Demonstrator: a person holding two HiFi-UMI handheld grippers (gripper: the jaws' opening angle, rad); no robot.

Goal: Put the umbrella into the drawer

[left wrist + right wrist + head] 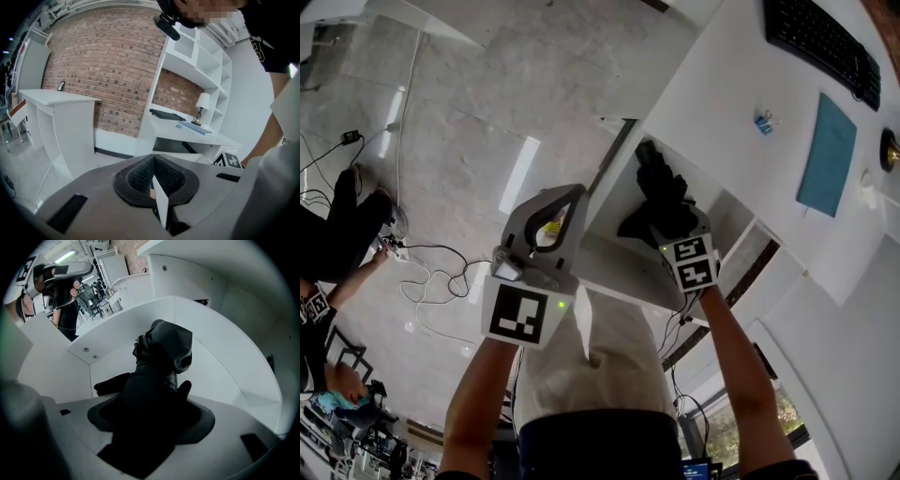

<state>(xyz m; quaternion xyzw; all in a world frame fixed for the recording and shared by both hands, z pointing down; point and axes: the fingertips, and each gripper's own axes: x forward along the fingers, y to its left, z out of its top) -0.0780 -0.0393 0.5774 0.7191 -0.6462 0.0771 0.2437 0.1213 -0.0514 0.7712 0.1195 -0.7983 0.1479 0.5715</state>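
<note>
White drawer [614, 272] open under the desk [722, 103], black folded umbrella [659, 192] lying inside. Right gripper [682, 246] points steeply down at the umbrella's near end; left gripper [570, 199] sits at the drawer's front left edge. On desk: black keyboard [822, 37], blue pad [827, 155], small binder clip [763, 123]. Grey floor [506, 94], cables [431, 272] at left

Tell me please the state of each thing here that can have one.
drawer: open, pulled out from under the desk.
umbrella: folded, lying inside the drawer.
left gripper: shut on the drawer's thin white edge.
right gripper: open, jaws wide around the umbrella.
</note>
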